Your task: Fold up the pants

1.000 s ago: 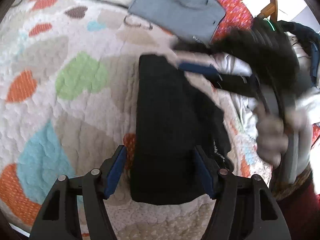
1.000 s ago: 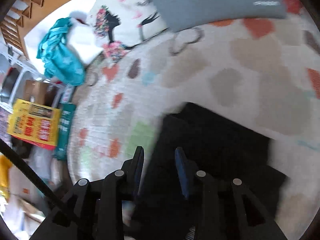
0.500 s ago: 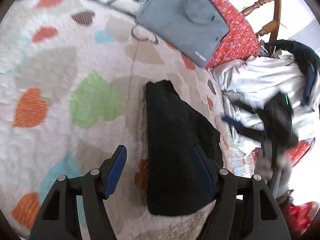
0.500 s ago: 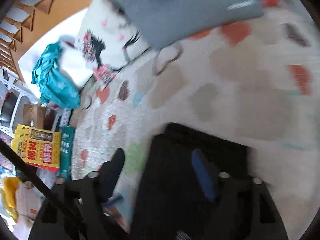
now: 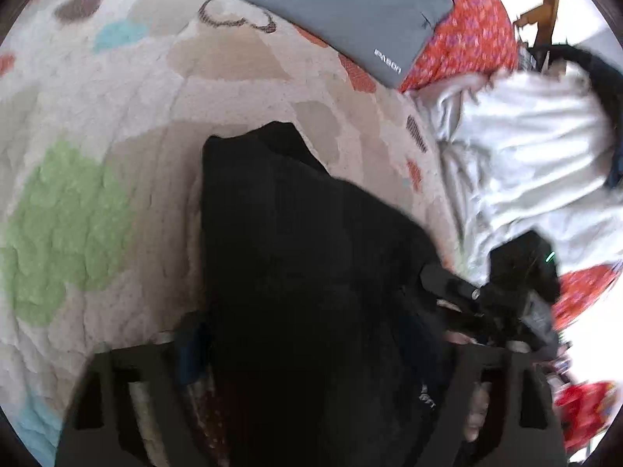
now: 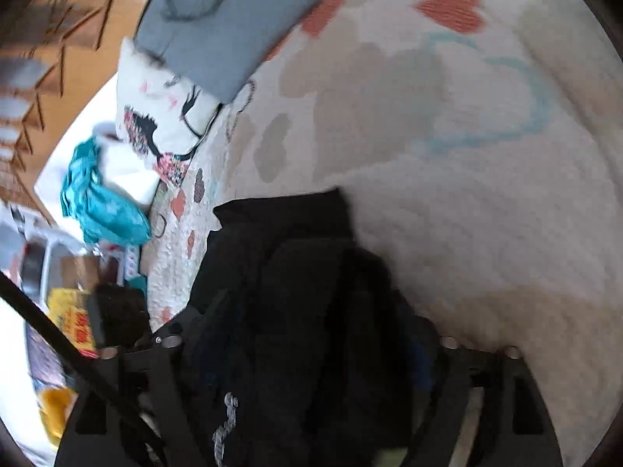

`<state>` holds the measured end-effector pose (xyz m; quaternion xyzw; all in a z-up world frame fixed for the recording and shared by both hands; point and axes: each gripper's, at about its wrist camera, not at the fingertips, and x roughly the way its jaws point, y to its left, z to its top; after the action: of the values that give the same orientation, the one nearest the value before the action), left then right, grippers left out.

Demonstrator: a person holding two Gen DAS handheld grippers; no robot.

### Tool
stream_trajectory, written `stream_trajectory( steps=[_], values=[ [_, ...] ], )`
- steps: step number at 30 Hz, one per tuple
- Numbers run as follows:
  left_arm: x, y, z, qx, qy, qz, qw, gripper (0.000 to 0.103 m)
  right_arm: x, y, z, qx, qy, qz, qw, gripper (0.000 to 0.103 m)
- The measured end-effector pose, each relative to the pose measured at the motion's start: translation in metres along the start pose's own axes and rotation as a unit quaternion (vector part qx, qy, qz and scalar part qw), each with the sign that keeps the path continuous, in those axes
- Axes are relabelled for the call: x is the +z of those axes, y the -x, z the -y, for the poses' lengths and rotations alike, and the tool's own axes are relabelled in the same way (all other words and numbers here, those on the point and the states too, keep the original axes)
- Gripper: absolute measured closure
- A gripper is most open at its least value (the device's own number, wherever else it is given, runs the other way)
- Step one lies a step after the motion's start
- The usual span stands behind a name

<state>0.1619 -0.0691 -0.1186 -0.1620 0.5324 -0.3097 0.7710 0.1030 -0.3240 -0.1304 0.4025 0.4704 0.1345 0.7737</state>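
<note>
The black pants (image 5: pixel 311 241) lie folded into a long bundle on the heart-patterned quilt (image 5: pixel 117 116). In the left wrist view the bundle runs between the fingers of my left gripper (image 5: pixel 315 350), whose jaws are closing around its near end; the right finger is hidden under cloth. My right gripper (image 6: pixel 311 342) straddles the same pants (image 6: pixel 303 272), its jaws opening, with cloth lying between and over the fingers. The right gripper's body (image 5: pixel 486 295) shows beside the bundle's right edge in the left wrist view.
A grey zipped sleeve (image 5: pixel 342 11) lies at the quilt's far edge on a red floral cushion (image 5: pixel 467 27). White clothes (image 5: pixel 525 155) are heaped at the right. A printed pillow (image 6: pixel 163 116), a teal cloth (image 6: pixel 101 202) and a yellow box (image 6: pixel 70 311) sit at the left.
The left gripper slid forward over the pants and its jaws narrowed. The right gripper left the far end, swung down beside the near end, rolled, and its jaws widened.
</note>
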Motion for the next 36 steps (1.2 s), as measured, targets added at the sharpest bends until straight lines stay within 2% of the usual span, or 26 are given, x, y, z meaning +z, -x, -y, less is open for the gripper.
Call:
stream_trajectory(
  steps=[1,2,7,12,16,19,21,23,25,27,29,33,36],
  values=[
    [-0.001,0.002,0.004,0.020,-0.016,-0.002,0.9997,0.052,0.001,-0.004,-0.005,0.004,0.001,-0.006,1.000,0.028],
    [-0.002,0.005,0.002,0.010,-0.018,-0.002,0.9998,0.063,0.000,-0.008,-0.009,0.012,0.002,-0.014,1.000,0.034],
    [-0.005,0.035,-0.008,-0.002,-0.005,0.016,0.9999,0.066,-0.011,-0.011,-0.052,0.004,0.060,-0.022,0.998,0.044],
    [0.014,0.074,-0.018,-0.005,0.013,0.062,0.9980,0.067,-0.004,-0.011,-0.098,0.018,0.097,-0.014,0.995,0.046],
    [0.033,0.090,-0.036,0.022,0.025,0.088,0.9956,0.067,0.014,-0.028,-0.115,0.002,0.107,-0.009,0.994,0.046],
    [0.044,0.070,-0.060,0.043,0.046,0.060,0.9962,0.063,0.023,-0.051,-0.111,-0.038,0.112,-0.013,0.993,0.046],
    [0.046,0.046,-0.079,0.080,0.058,0.028,0.9947,0.052,0.025,-0.074,-0.103,-0.081,0.107,-0.025,0.991,0.041],
    [0.045,0.039,-0.095,0.061,0.080,0.024,0.9947,0.049,0.024,-0.090,-0.093,-0.100,0.096,-0.037,0.990,0.035],
    [0.045,0.047,-0.100,0.035,0.093,0.026,0.9947,0.049,0.024,-0.090,-0.093,-0.095,0.090,-0.026,0.991,0.030],
    [0.045,0.059,-0.102,0.024,0.100,0.031,0.9942,0.051,0.026,-0.086,-0.095,-0.092,0.092,-0.033,0.991,0.030],
    [0.043,0.083,-0.101,0.013,0.097,0.055,0.9937,0.051,0.029,-0.072,-0.097,-0.083,0.092,-0.025,0.992,0.030],
    [0.041,0.123,-0.085,0.017,0.073,0.106,0.9915,0.051,0.028,-0.020,-0.105,-0.050,0.100,0.034,0.993,0.029],
    [0.045,0.125,-0.069,0.008,0.058,0.116,0.9916,0.050,0.019,-0.006,-0.119,-0.001,0.111,0.029,0.993,0.028]
  ],
)
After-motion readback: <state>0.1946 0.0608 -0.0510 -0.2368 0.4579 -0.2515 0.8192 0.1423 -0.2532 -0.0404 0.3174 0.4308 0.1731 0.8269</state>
